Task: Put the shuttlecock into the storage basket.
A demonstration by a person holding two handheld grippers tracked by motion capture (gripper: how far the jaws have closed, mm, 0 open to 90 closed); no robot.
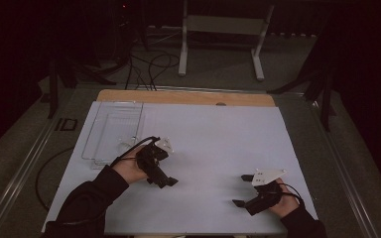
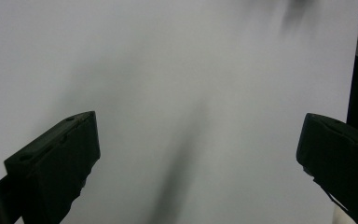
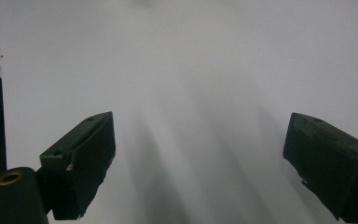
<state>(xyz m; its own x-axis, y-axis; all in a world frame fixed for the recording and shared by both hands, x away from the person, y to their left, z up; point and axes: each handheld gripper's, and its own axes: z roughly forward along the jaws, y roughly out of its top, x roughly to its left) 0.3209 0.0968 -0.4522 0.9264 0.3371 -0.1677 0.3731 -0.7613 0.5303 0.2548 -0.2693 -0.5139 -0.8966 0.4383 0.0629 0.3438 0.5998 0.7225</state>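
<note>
The clear plastic tray (image 1: 113, 130) lies at the far left of the white surface (image 1: 213, 134), its long axis running away from the person. The left tool (image 1: 162, 179) is nearer to it: the tray sits just behind and left of that hand, while the right tool (image 1: 242, 190) is well apart, near the front right corner. Both tools are spread wide and hold nothing. The high view shows the tray; the two gripper views look along spread jaws onto bare white surface.
</note>
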